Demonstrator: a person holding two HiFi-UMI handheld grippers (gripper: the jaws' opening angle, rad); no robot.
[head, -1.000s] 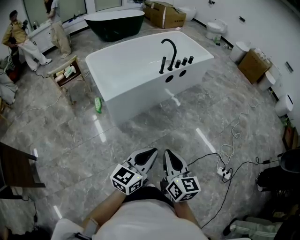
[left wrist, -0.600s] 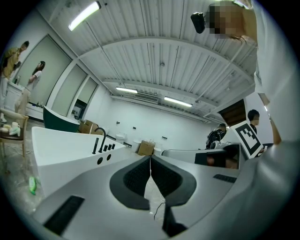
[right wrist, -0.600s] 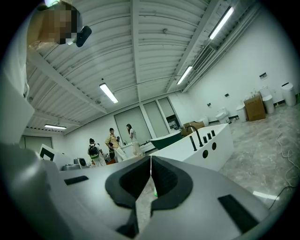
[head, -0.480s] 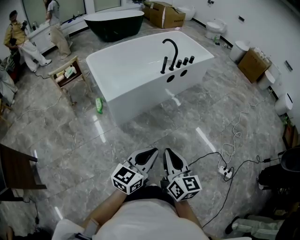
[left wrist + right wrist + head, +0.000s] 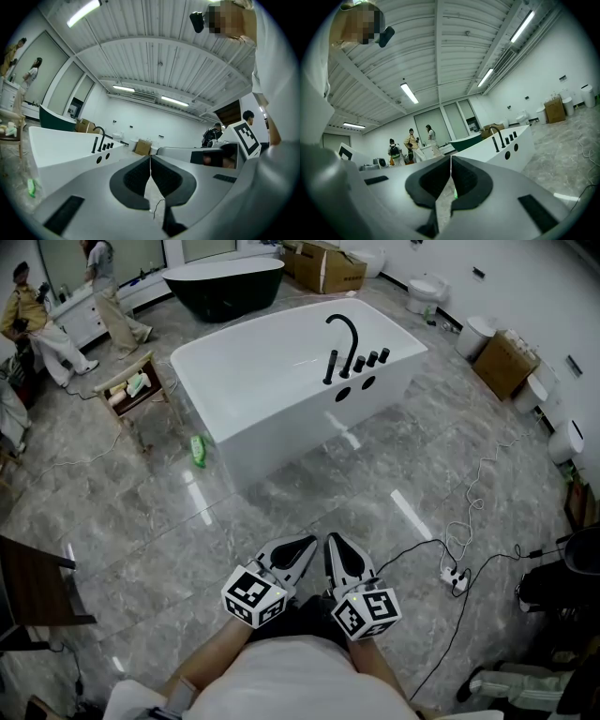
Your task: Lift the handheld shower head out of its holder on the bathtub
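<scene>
Holding nothing; left gripper (image 5: 298,551), right gripper (image 5: 337,549) closed

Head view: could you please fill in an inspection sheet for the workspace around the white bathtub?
Surface: grey marble floor, glossy.
Job's things: white bathtub; black spout, knobs and an upright wand, probably the handheld shower head, seated on its rim.
Clutter: green bottle on the floor by the tub; wooden stool; cardboard boxes.
Grippers: left gripper and right gripper both shut, empty, well short of the tub.
Cables: black cable and power strip at right.
Surroundings: dark bathtub, toilets, two people far left.
</scene>
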